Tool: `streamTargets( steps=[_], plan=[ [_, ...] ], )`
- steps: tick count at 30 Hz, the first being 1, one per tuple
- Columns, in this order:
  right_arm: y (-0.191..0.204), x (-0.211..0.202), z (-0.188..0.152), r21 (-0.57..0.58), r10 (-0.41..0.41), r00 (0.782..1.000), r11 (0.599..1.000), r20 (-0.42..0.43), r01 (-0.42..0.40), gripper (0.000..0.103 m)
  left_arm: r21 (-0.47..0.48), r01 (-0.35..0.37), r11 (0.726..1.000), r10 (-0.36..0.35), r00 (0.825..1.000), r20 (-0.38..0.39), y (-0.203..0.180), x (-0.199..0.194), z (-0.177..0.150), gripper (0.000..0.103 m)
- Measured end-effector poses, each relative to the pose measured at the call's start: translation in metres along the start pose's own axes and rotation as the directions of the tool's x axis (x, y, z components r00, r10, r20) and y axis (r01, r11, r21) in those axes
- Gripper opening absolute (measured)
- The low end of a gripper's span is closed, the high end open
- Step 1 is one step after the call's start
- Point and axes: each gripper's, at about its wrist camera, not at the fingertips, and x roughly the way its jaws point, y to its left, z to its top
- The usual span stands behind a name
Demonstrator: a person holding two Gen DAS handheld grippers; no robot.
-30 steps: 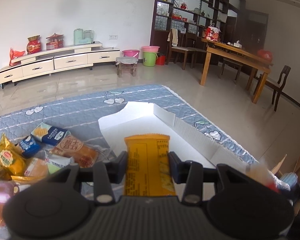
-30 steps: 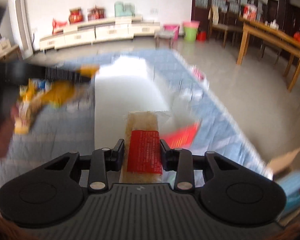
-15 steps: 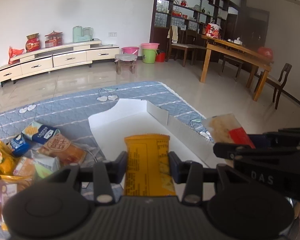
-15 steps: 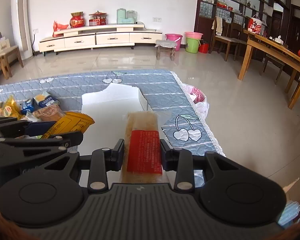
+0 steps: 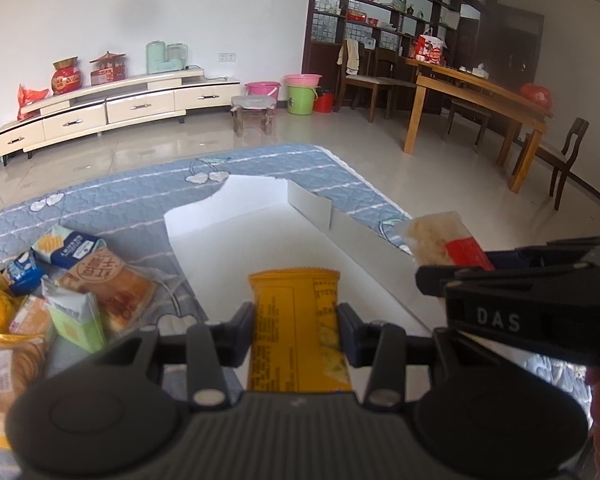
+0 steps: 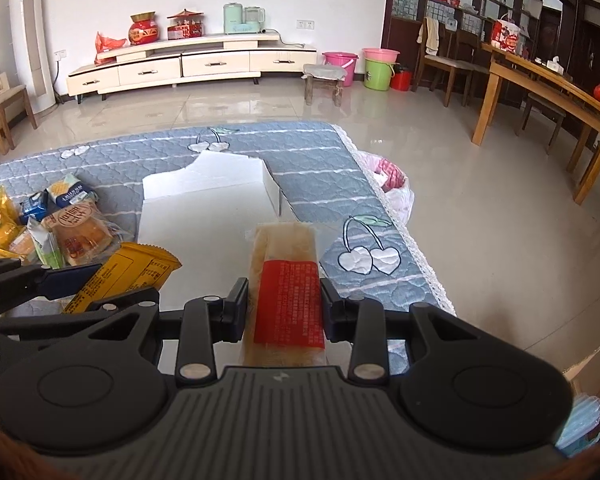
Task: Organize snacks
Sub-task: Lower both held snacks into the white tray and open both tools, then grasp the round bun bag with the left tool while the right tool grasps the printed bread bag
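My left gripper (image 5: 296,330) is shut on a yellow snack packet (image 5: 296,320), held over the near part of a white open box (image 5: 260,236) on the blue quilted mat. My right gripper (image 6: 284,306) is shut on a pale rice-cake bar with a red label (image 6: 286,280), held above the box's right side. In the left wrist view the right gripper (image 5: 436,280) comes in from the right with that bar (image 5: 444,240). In the right wrist view the left gripper (image 6: 100,280) and its yellow packet (image 6: 124,276) sit low at the left. A pile of snacks (image 5: 80,280) lies left of the box.
The blue mat (image 6: 300,160) ends at a lace edge on the right, with tiled floor beyond. A plastic bag (image 6: 392,184) lies by that edge. A wooden table (image 5: 480,96), chairs, buckets and a low white cabinet (image 5: 112,108) stand far back.
The right gripper with its bar has swung in from the right and now hangs beside the left one. The left gripper has sunk slightly over the box.
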Motion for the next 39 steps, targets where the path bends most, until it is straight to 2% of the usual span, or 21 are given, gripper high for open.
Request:
streamTargets(
  steps=[2, 5, 11, 15, 24, 32, 39],
  plan=[
    [-0.001, 0.001, 0.000, 0.001, -0.013, 1.000, 1.000, 0.003, 0.013, 0.045, 0.001, 0.005, 1.000, -0.005, 1.000, -0.008, -0.003, 0.002, -0.002, 0.043],
    [-0.001, -0.001, 0.001, 0.005, -0.032, 0.999, 0.999, 0.023, 0.032, 0.067, -0.002, 0.011, 1.000, -0.011, 1.000, -0.017, -0.005, 0.003, -0.004, 0.045],
    [0.003, -0.015, 0.007, 0.024, -0.038, 0.998, 0.999, 0.054, 0.037, 0.069, -0.007, 0.000, 1.000, 0.000, 1.000, 0.014, -0.001, -0.014, -0.002, 0.056],
    [0.015, -0.028, 0.008, 0.031, -0.019, 0.997, 0.999, 0.081, 0.016, 0.079, -0.023, -0.045, 0.999, 0.046, 0.998, 0.053, 0.017, -0.033, -0.003, 0.059],
    [0.079, -0.033, 0.003, 0.001, 0.074, 0.995, 0.997, 0.072, -0.074, 0.083, -0.093, -0.175, 0.980, 0.181, 0.982, 0.057, 0.081, -0.070, -0.021, 0.059],
    [0.146, -0.024, -0.002, -0.047, 0.157, 0.987, 0.987, 0.037, -0.155, 0.083, -0.157, -0.277, 0.948, 0.286, 0.957, 0.038, 0.141, -0.092, -0.041, 0.059],
    [0.189, -0.008, -0.007, -0.069, 0.208, 0.978, 0.976, -0.005, -0.208, 0.083, -0.188, -0.350, 0.918, 0.361, 0.932, 0.029, 0.185, -0.104, -0.055, 0.059]
  ],
)
